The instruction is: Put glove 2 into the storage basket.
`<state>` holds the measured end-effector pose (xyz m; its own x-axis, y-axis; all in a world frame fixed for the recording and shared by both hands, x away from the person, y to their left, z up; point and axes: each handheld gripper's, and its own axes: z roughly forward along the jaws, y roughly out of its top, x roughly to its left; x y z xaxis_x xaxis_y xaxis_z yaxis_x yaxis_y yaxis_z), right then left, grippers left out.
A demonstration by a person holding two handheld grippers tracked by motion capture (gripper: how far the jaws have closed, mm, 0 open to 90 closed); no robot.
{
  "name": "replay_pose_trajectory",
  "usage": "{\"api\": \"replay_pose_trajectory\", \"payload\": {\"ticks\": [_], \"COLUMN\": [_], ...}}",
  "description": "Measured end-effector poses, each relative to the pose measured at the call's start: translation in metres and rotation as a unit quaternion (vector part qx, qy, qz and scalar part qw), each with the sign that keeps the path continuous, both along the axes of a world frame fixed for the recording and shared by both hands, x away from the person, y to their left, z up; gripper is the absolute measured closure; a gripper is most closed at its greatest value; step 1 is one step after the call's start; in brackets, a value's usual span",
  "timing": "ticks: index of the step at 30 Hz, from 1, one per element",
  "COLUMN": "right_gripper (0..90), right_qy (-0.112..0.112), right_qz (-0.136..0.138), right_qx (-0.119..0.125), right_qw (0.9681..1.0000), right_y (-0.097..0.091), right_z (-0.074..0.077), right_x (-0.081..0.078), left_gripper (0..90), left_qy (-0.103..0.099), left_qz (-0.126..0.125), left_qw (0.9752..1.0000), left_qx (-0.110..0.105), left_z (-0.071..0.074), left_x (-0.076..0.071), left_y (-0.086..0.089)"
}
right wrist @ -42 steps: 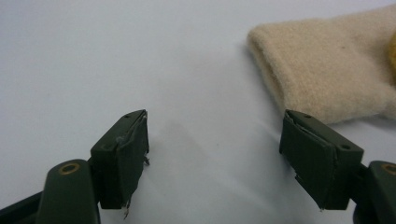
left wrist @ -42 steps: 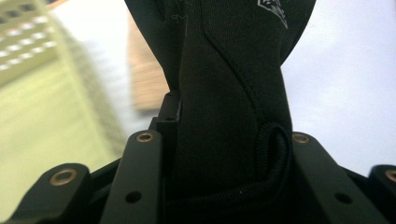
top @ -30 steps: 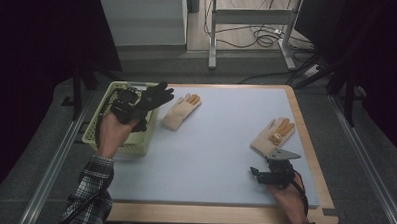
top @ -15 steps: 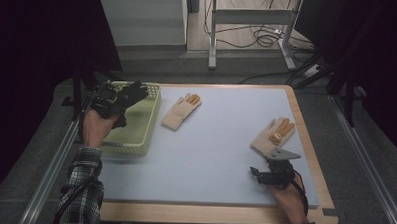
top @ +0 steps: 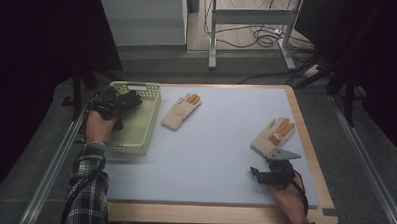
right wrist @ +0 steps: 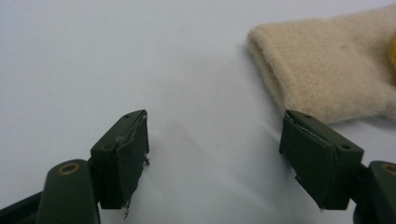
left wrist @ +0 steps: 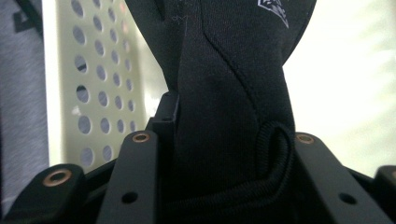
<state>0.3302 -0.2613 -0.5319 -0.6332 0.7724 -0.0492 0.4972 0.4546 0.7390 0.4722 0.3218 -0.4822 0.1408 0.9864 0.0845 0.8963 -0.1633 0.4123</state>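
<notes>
A pale blue table (top: 220, 158) with a wooden edge is seen from above. At its nine o'clock side a yellow-green perforated basket (top: 135, 135) is set. Over the basket the left gripper (top: 114, 103) is held, its jaws clamped on a black glove (left wrist: 233, 93), which is seen pinched between them in the left gripper view, with the holed basket wall behind. Toward twelve o'clock, just beside the basket, a tan glove with orange fingertips (top: 181, 111) is laid flat. At three o'clock a second tan glove (top: 273, 136) is laid. Just below it the right gripper (right wrist: 215, 158) is rested, jaws spread wide and empty, the glove's cuff near its right jaw. Sorting gloves into the basket appears under way: the black glove is judged nearly delivered but not released, and both tan gloves are left on the table.
</notes>
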Motion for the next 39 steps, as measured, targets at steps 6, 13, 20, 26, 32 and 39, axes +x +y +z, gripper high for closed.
{"api": "replay_pose_trajectory", "payload": {"ticks": [6,13,20,26,32,39], "right_gripper": [23.5,23.5,23.5,23.5,23.3,23.2], "right_qy": [0.000,0.000,0.000,0.000,0.000,0.000], "right_qz": [0.000,0.000,0.000,0.000,-0.001,-0.001], "right_qx": [0.000,0.000,0.000,0.000,0.000,-0.002], "right_qw": [1.0000,1.0000,1.0000,1.0000,1.0000,1.0000], "right_y": [0.000,0.000,0.000,0.000,0.000,0.000], "right_z": [0.000,0.000,0.000,0.000,0.000,0.000], "right_x": [0.000,0.000,0.000,0.000,0.000,0.000], "left_gripper": [57.4,10.8,5.2,3.4,2.6,1.7], "left_qy": [0.032,0.043,-0.003,-0.064,-0.100,-0.150], "left_qz": [0.018,-0.009,-0.028,-0.070,-0.109,-0.153], "left_qw": [0.9989,0.9988,0.9992,0.9908,0.9818,0.9702], "left_qx": [0.031,0.022,-0.028,-0.096,-0.120,-0.113], "left_z": [-0.018,-0.018,0.007,0.023,0.027,0.032], "left_x": [0.008,0.008,-0.007,-0.036,-0.059,-0.097], "left_y": [0.007,0.002,0.006,0.002,-0.010,-0.033]}}
